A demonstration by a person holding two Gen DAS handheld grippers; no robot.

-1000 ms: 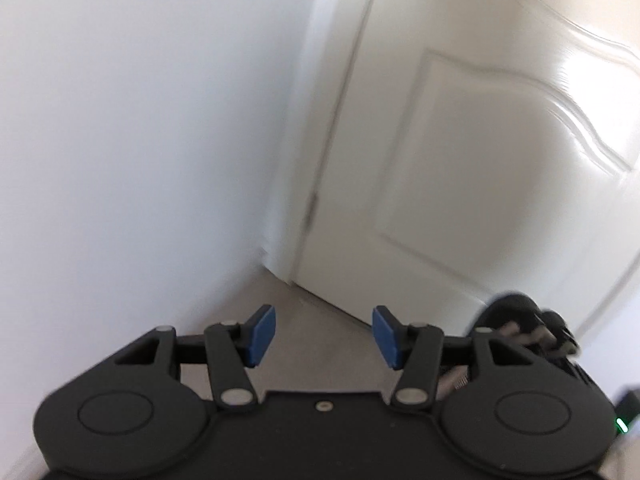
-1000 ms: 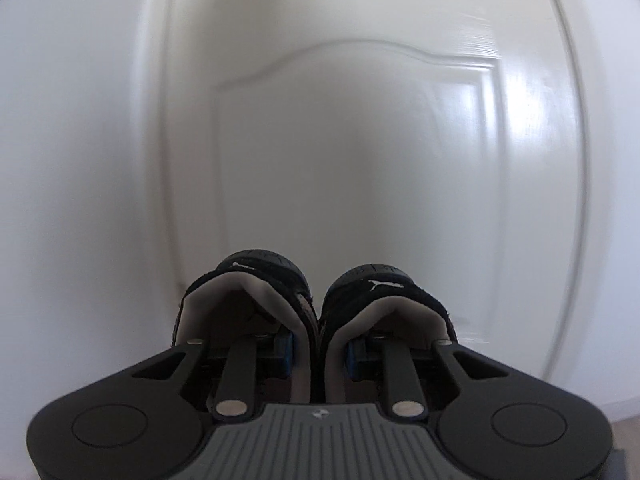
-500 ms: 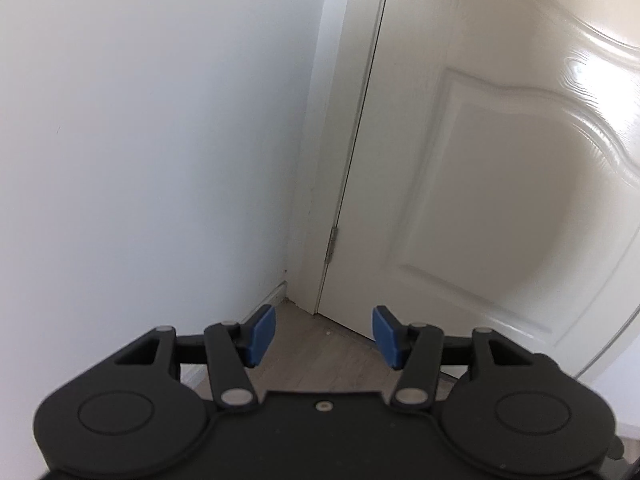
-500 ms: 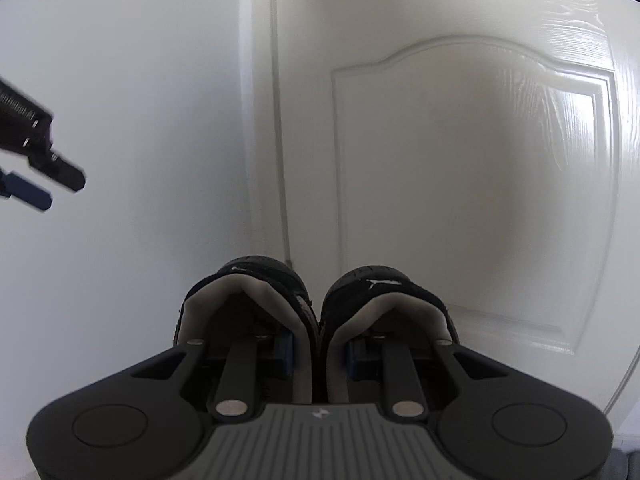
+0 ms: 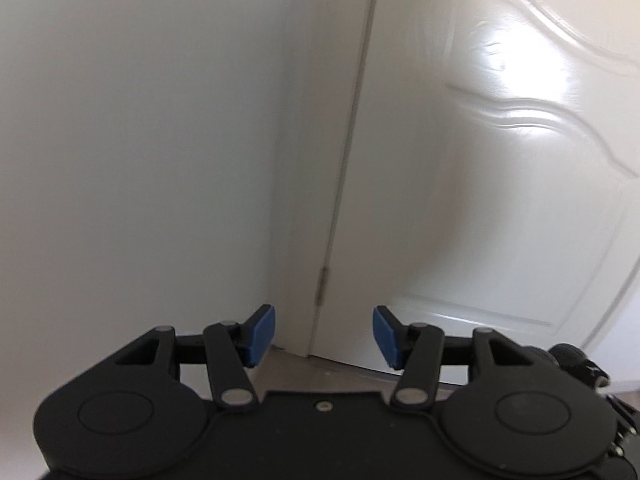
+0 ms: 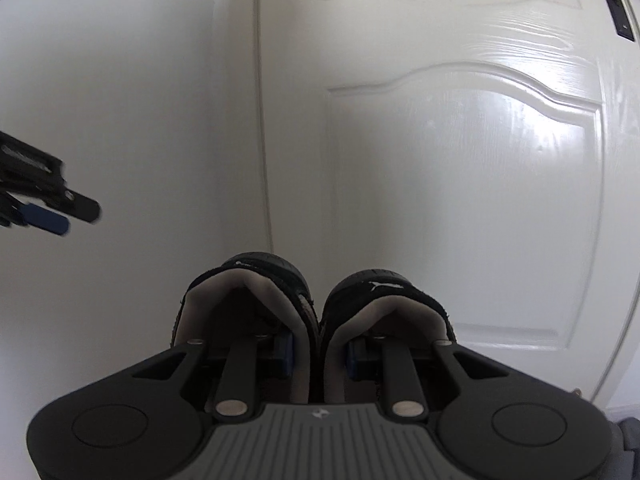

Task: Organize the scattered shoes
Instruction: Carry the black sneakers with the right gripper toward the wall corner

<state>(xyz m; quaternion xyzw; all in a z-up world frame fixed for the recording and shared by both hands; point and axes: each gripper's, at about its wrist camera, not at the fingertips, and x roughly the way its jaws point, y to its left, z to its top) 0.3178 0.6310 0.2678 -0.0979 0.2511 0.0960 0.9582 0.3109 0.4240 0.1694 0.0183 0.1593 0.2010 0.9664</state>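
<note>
right gripper (image 6: 319, 354): clenched on pair of black suede trainers with pale padded lining (image 6: 280, 304), one finger inside each, pinching adjoining inner collar walls; pair off floor. soft uppers, light, may sag; collar grip seems adequate. left gripper (image 5: 323, 335): released, empty. beyond: white panelled door (image 6: 460, 180).

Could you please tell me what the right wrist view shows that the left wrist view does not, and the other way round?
Only the right wrist view shows the pair of black shoes, pinched together by their inner walls in the right gripper, plus the door's dark latch plate. Only the left wrist view shows the floor, a door hinge, and the left gripper from behind, open and empty. Both show the white wall and the panelled door.
</note>
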